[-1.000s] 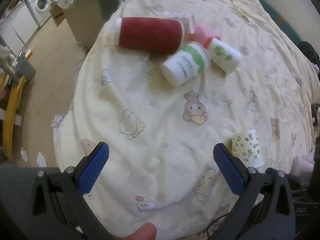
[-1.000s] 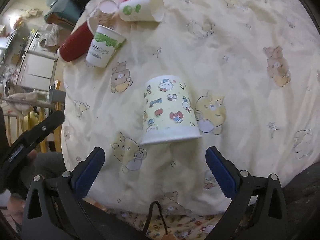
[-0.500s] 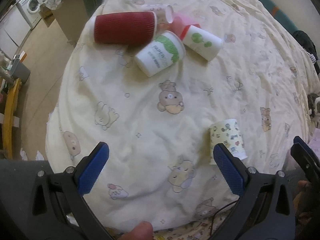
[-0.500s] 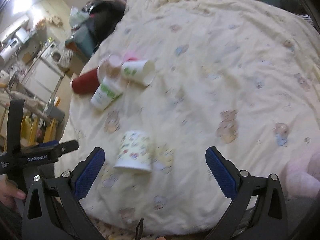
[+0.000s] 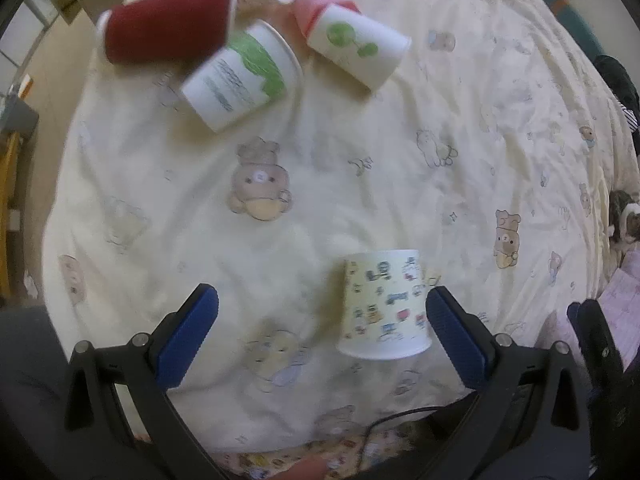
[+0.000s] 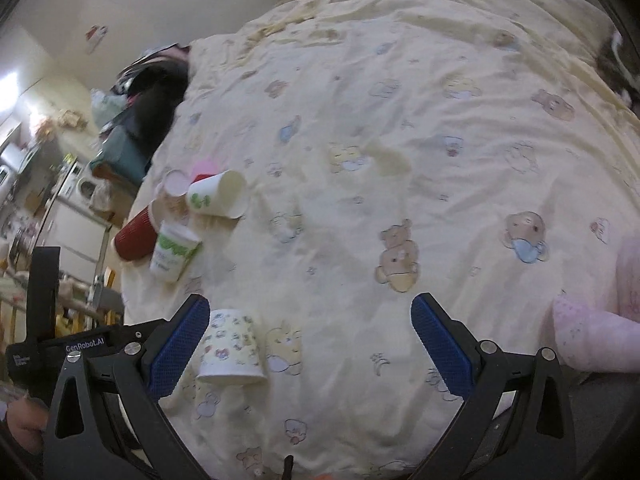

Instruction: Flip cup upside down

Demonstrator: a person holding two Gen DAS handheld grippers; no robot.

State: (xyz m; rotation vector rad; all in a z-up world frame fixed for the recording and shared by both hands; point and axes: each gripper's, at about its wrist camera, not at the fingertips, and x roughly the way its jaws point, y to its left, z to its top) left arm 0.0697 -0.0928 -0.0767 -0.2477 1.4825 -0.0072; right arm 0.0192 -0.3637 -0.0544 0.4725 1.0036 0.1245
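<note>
A cartoon-printed paper cup (image 5: 383, 305) stands upside down, wide rim down, on the cream bedspread (image 5: 360, 168). It sits between my left gripper's fingers, close to the right blue pad (image 5: 456, 334). My left gripper (image 5: 320, 336) is open and empty. In the right wrist view the same cup (image 6: 232, 350) stands beside the left blue pad (image 6: 176, 346). My right gripper (image 6: 310, 346) is open and empty over the bedspread (image 6: 400, 160).
A pile of cups lies on its side at the bed's far left: a red cup (image 5: 168, 22), a green-printed white cup (image 5: 240, 76), a green-dotted white cup (image 5: 356, 46) and a pink one (image 5: 312, 4). A pink plush (image 6: 600, 328) lies at right.
My left gripper has moved right and closer, so the printed cup now sits between its fingers. My right gripper has pulled away to the right and tilted up; the cup stays standing.
</note>
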